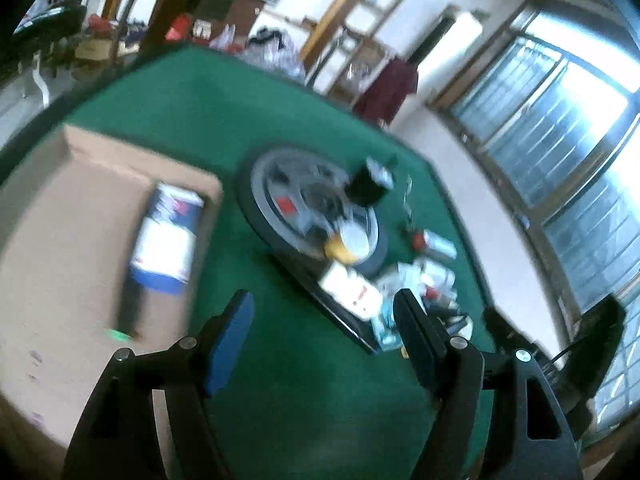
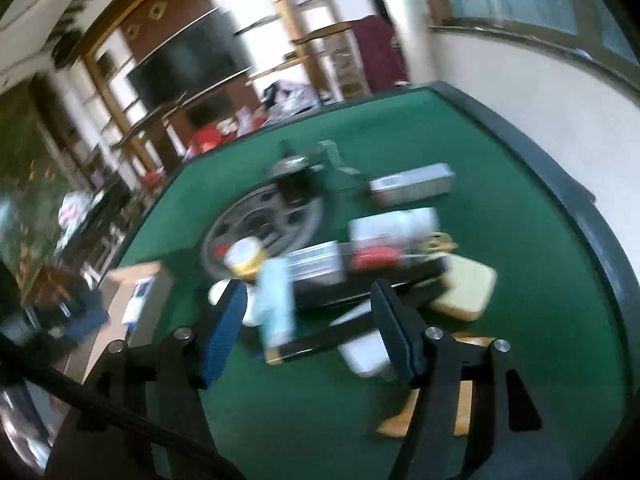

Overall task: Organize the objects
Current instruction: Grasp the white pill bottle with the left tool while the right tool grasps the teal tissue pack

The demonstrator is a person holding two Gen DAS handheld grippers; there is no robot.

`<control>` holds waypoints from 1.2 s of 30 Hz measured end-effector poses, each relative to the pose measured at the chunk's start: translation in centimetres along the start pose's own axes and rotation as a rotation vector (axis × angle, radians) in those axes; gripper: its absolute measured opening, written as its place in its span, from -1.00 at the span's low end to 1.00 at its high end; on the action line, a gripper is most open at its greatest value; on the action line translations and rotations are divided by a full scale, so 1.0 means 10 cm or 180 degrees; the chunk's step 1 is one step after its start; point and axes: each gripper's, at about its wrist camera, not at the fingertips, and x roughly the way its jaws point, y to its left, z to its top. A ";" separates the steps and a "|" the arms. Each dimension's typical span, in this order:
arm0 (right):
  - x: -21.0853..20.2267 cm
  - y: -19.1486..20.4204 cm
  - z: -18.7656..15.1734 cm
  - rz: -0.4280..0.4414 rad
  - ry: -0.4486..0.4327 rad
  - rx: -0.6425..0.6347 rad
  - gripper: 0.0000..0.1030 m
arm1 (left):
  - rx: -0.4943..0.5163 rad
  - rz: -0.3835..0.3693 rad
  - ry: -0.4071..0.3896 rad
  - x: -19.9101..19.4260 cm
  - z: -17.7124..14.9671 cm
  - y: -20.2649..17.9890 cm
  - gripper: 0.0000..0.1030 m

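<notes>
**A:** Where was everything when you looked?

**B:** Blurry, but my left tongs and right tongs both hung apart, gripping nothing, over the green table. A blue-white box lay in the cardboard box on the left; the clutter pile sat mid-table, by the round tray.

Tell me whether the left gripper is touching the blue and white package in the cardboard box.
Apart. In the left wrist view, the left gripper hangs open over bare green table, while the blue and white package lies in the cardboard box.
</notes>
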 end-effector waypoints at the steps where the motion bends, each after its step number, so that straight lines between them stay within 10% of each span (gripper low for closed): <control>1: 0.02 -0.09 0.02 -0.0001 -0.0024 0.0033 0.22 | 0.0043 0.0053 0.0042 0.10 -0.05 -0.06 0.29; 8: 0.20 -0.63 0.04 0.0005 -0.0089 0.0311 0.22 | 0.1158 0.0732 -0.0038 0.48 -0.29 -0.60 0.29; 13: 0.21 -0.74 0.07 0.0163 -0.0028 0.0473 0.23 | 0.1495 0.0784 0.0147 0.78 -0.26 -0.67 0.28; 26: 0.28 -0.64 0.00 0.0108 0.0064 0.0338 0.25 | 0.1326 0.0671 0.0205 1.00 -0.23 -0.65 0.14; 36: 0.33 -0.57 -0.03 -0.0036 0.0073 0.0174 0.25 | 0.0931 0.0259 -0.0310 -0.12 -0.34 -0.50 0.15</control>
